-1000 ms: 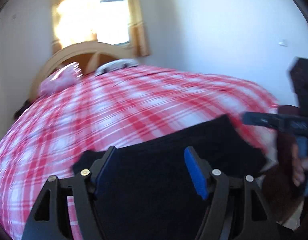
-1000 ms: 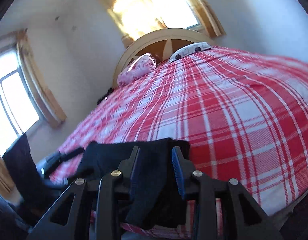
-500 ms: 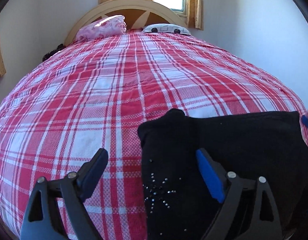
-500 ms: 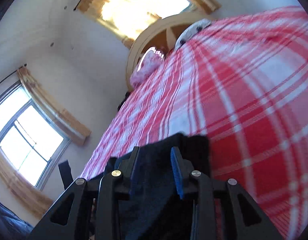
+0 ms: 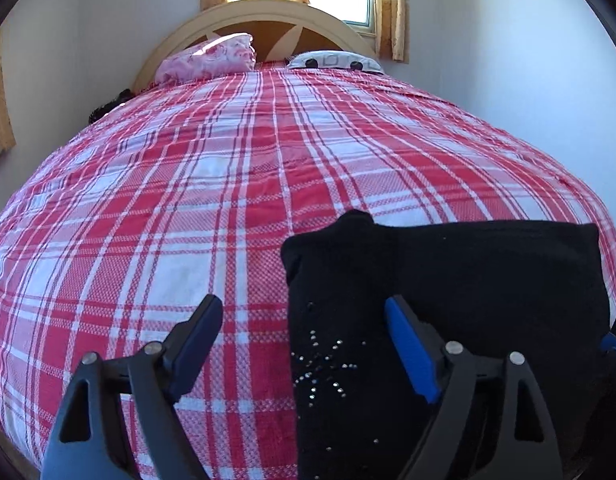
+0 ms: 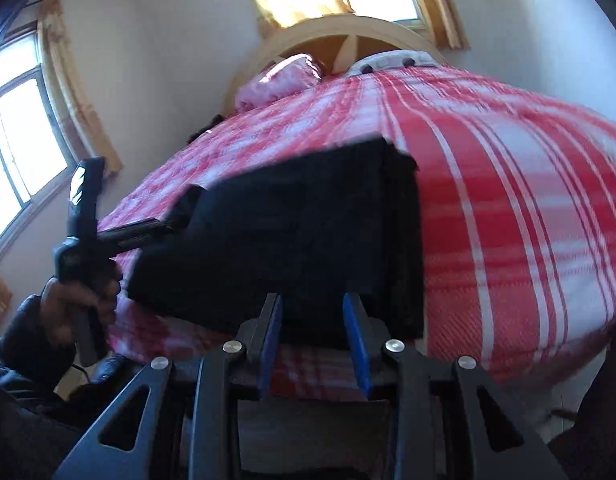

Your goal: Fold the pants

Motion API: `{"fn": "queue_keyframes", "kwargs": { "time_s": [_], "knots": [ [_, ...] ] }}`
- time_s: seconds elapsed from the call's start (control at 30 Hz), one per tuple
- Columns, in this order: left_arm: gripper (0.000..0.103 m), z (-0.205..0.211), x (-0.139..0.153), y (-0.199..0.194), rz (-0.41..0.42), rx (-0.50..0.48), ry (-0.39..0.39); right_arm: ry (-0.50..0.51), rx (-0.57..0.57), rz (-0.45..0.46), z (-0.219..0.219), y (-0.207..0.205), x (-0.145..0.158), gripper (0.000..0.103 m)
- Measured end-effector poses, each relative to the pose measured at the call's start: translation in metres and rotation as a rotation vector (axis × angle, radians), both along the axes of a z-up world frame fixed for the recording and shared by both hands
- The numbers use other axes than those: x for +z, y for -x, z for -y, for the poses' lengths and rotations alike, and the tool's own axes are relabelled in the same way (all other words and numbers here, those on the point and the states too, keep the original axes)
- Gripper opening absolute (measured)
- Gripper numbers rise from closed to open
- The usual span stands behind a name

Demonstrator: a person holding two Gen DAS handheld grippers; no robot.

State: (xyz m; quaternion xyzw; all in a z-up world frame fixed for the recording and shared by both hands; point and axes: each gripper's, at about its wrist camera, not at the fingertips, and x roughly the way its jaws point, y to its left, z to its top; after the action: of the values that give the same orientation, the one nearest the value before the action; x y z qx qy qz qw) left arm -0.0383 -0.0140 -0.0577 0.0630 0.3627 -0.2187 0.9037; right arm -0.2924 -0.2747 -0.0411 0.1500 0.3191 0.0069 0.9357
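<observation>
The black pants (image 5: 460, 300) lie folded into a flat rectangle on the red plaid bed (image 5: 228, 200), near its foot edge; small studs show on the near left part. My left gripper (image 5: 304, 320) is open and empty, straddling the pants' left edge just above it. In the right wrist view the folded pants (image 6: 300, 232) lie in front of my right gripper (image 6: 312, 304), which is open and empty at the near edge of the fold. The left gripper (image 6: 148, 230) shows there at the pants' left side.
A pink pillow (image 5: 212, 58) and a white patterned pillow (image 5: 336, 62) lie by the curved headboard (image 5: 268, 20). Walls stand close on both sides. A window (image 6: 16, 140) is on the left wall. The bed edge (image 6: 308, 384) drops off just below the pants.
The right gripper let go of the pants and pulled back to the bed edge. The left gripper shifted left, off the fabric, and the pants now lie flat.
</observation>
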Motion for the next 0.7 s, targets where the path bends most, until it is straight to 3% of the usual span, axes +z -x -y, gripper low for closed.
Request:
{"fn": "queue_keyframes", "kwargs": {
  "time_s": [0.07, 0.17, 0.23, 0.3, 0.33, 0.37, 0.43, 0.5, 0.57, 0.7],
  "knots": [
    [0.088, -0.005, 0.005, -0.001, -0.001, -0.003, 0.009, -0.037, -0.011, 0.006, 0.005, 0.001, -0.001, 0.033],
    [0.088, -0.024, 0.02, -0.003, 0.001, 0.0, 0.043, -0.007, 0.007, -0.024, 0.0, 0.002, 0.009, 0.034],
    [0.091, -0.046, 0.033, -0.006, 0.039, 0.04, 0.063, -0.028, -0.012, 0.029, 0.003, 0.007, 0.024, 0.037],
    [0.094, -0.065, 0.041, -0.01, 0.06, 0.077, 0.066, -0.07, -0.036, 0.106, 0.011, 0.011, 0.035, 0.056],
    [0.094, -0.074, 0.043, -0.012, 0.062, 0.101, 0.066, -0.093, -0.063, 0.131, 0.017, 0.013, 0.038, 0.077],
    [0.094, -0.081, 0.044, -0.013, 0.059, 0.118, 0.075, -0.1, -0.096, 0.137, 0.021, 0.012, 0.039, 0.086],
    [0.094, -0.087, 0.041, -0.014, 0.021, 0.113, 0.123, -0.122, -0.182, 0.14, 0.033, 0.012, 0.034, 0.086],
    [0.094, -0.078, 0.031, -0.012, -0.043, 0.053, 0.168, -0.217, -0.211, 0.135, 0.046, 0.008, 0.022, 0.086],
    [0.094, -0.062, 0.02, -0.007, -0.087, 0.0, 0.175, -0.315, -0.226, 0.109, 0.056, 0.002, 0.007, 0.086],
    [0.094, -0.035, -0.002, 0.002, -0.157, -0.068, 0.163, -0.362, -0.249, 0.063, 0.06, 0.0, -0.018, 0.086]
  ]
}}
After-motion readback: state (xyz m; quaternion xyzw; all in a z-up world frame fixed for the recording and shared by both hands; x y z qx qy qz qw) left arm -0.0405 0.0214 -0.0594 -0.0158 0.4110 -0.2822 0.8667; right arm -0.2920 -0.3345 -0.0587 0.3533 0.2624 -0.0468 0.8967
